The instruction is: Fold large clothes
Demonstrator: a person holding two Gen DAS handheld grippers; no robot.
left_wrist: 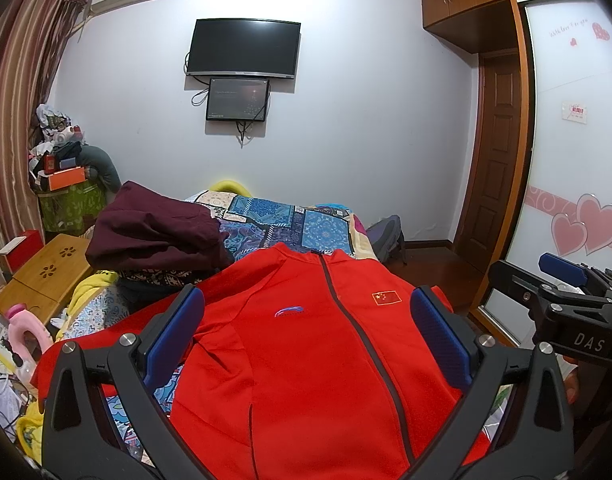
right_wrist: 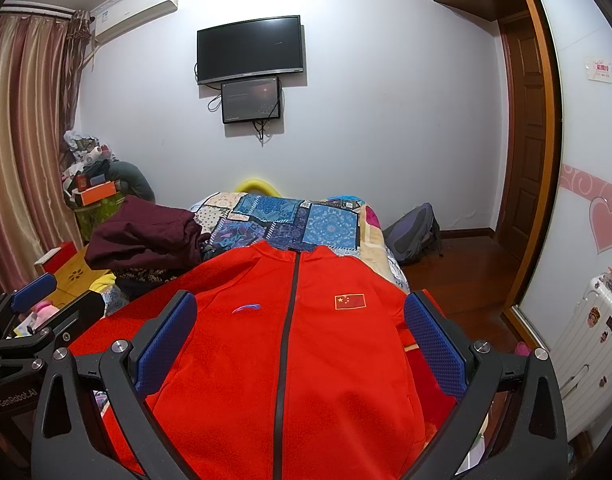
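A red zip-up jacket (left_wrist: 306, 352) lies front-up and spread flat on the bed, collar pointing away from me, with a dark zipper down the middle, a blue logo on one chest side and a small flag patch on the other. It fills the near bed in the right wrist view too, jacket (right_wrist: 306, 352). My left gripper (left_wrist: 306, 320) hovers above the jacket's chest, open, nothing between its blue pads. My right gripper (right_wrist: 300, 320) hangs open over the same area, also holding nothing. Each gripper shows at the edge of the other's view: right gripper (left_wrist: 562, 276), left gripper (right_wrist: 42, 296).
A folded maroon garment (left_wrist: 158, 232) sits on the patchwork bedspread (left_wrist: 298, 220) beyond the jacket's left shoulder. Clutter, a wooden lap desk (left_wrist: 46, 272) and a pink bottle (left_wrist: 24, 332) lie left of the bed. A backpack (right_wrist: 414, 236), wardrobe (left_wrist: 570, 160) and white suitcase (right_wrist: 586, 340) stand on the right.
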